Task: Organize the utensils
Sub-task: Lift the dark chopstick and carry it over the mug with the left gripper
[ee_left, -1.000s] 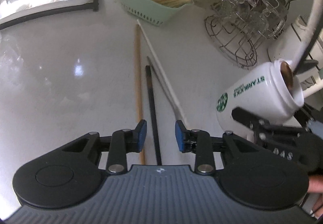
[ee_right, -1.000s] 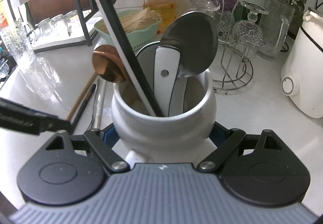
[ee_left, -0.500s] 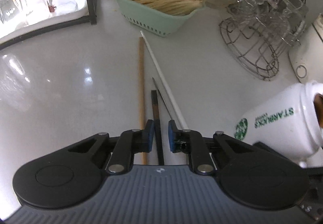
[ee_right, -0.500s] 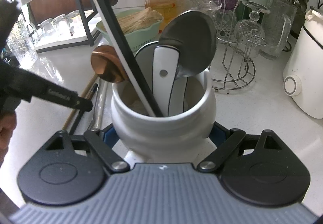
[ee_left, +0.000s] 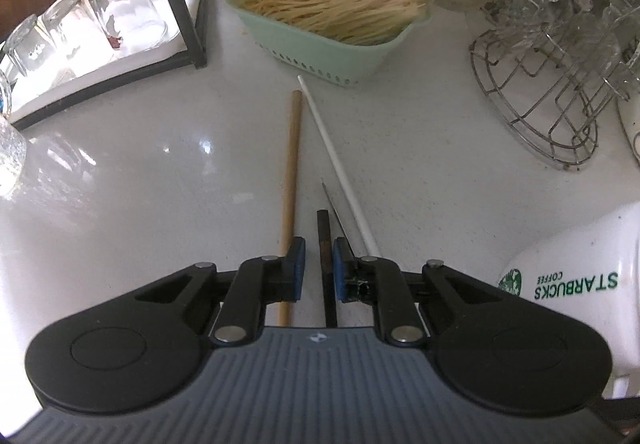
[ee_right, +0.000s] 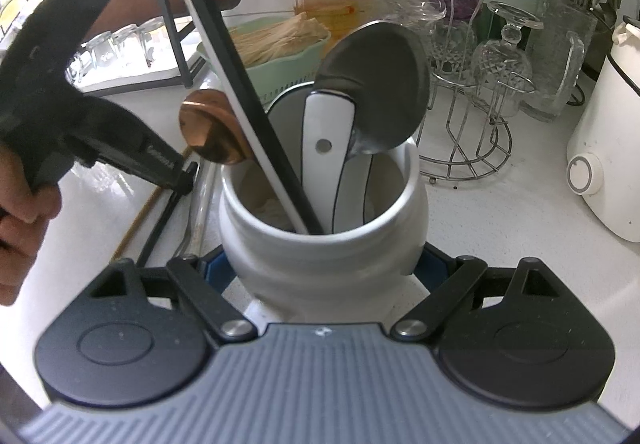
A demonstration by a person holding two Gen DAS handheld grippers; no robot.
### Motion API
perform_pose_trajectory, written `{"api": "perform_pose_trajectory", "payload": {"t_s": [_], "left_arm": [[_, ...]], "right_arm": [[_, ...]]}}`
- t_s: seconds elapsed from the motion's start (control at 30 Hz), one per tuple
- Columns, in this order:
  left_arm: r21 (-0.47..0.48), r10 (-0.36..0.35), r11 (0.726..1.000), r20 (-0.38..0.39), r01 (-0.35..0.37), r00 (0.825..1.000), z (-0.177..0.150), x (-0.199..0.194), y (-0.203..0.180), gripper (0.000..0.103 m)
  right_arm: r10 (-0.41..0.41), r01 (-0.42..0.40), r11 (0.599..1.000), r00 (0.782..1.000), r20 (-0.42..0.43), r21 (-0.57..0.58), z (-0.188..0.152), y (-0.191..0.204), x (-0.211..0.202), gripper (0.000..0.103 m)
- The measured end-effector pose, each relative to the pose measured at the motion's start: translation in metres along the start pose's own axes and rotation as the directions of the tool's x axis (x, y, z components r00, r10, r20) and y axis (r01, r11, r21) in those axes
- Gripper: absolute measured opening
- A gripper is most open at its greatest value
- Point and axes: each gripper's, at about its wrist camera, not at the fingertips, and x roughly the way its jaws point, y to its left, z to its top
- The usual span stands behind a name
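**Q:** What differs from a second ago?

**A:** The left gripper (ee_left: 319, 268) has travelled along the white counter (ee_left: 132, 180) toward the mint basket of sticks (ee_left: 332, 24), and its jaws have narrowed to a slim gap. A dark chopstick (ee_left: 323, 240) now sits between the blue pads, against the right-hand one; a sliver of daylight remains on the left, so a firm pinch cannot be confirmed. The right gripper (ee_right: 320, 264) has not shifted. Its jaws remain spread wide and pressed to both sides of the white Starbucks jar (ee_right: 320, 248).

**Q:** And the utensils themselves?

**A:** Nearest, the jar holds a steel ladle (ee_right: 380, 92), a white-handled utensil (ee_right: 324, 148), a copper spoon (ee_right: 208, 132) and a long black-and-white rod (ee_right: 224, 44), all leaning out of its mouth. Left of the jar, loose on the counter, lie a wooden chopstick (ee_left: 292, 156), a white one (ee_left: 336, 156) and a thin metal one (ee_left: 332, 204), side by side, pointing toward the basket. Farther back stand upturned glasses (ee_left: 80, 24) and a wire glass rack (ee_left: 552, 92).
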Motion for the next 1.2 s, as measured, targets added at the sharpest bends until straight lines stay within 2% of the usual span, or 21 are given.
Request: {"api": "perform_pose_trajectory", "payload": {"t_s": [0.13,0.37,0.63,0.93,1.2], "left_arm": [[0.009,-0.006,1.0,-0.015,0.006,1.0,0.003,0.001,-0.003,0.008],[0.026,-0.028,0.999,-0.002,0.028,1.0,-0.003,-0.007,-0.002,0.007],[0.041,-0.074,0.997,0.098,0.07,0.992,-0.016,-0.066,0.001,0.007],[0.063,-0.166,0.986,0.21,0.156,0.963,-0.041,-0.143,0.004,0.007],[0.102,-0.251,0.968,0.292,0.231,0.923,-0.053,-0.197,0.005,0.007]], "right_arm": [[0.004,-0.004,1.0,1.0,-0.002,-0.004,0.0,0.0,0.0,0.092],[0.003,-0.003,1.0,1.0,-0.01,-0.001,0.002,0.0,0.001,0.092],[0.001,-0.001,1.0,1.0,-0.016,0.004,0.003,-0.001,0.003,0.092],[-0.027,0.027,1.0,1.0,-0.015,-0.001,0.001,0.004,0.003,0.092],[-0.029,0.03,0.999,0.999,-0.023,0.024,0.002,0.002,0.002,0.092]]}}
